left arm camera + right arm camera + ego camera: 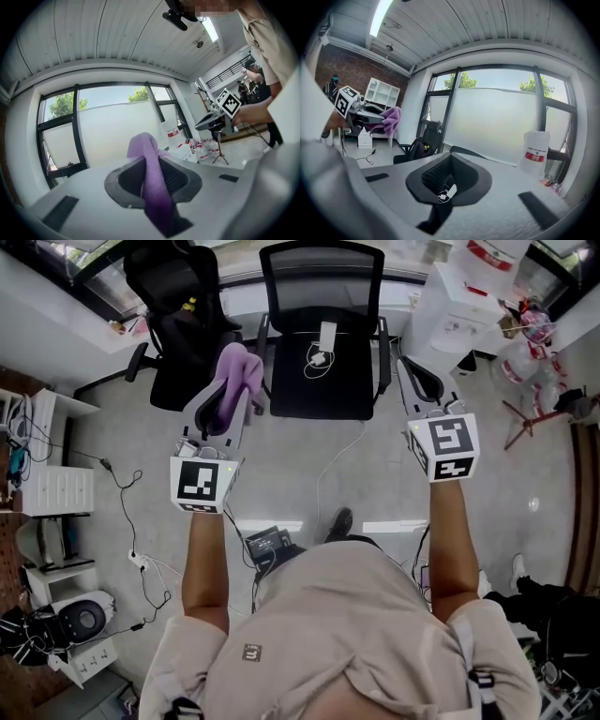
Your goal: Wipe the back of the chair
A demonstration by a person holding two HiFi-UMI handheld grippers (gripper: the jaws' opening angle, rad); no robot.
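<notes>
Grey office floor (281,465) below, with black mesh office chair (323,385) placed far centre, its back (322,287) farthest away and not yet reached. Left gripper (232,390) clenched on purple fleece cloth (239,369), raised near the seat's left, presumably readied for wiping. Right gripper (417,381) spread apart, empty, probably spare for steadying.
</notes>
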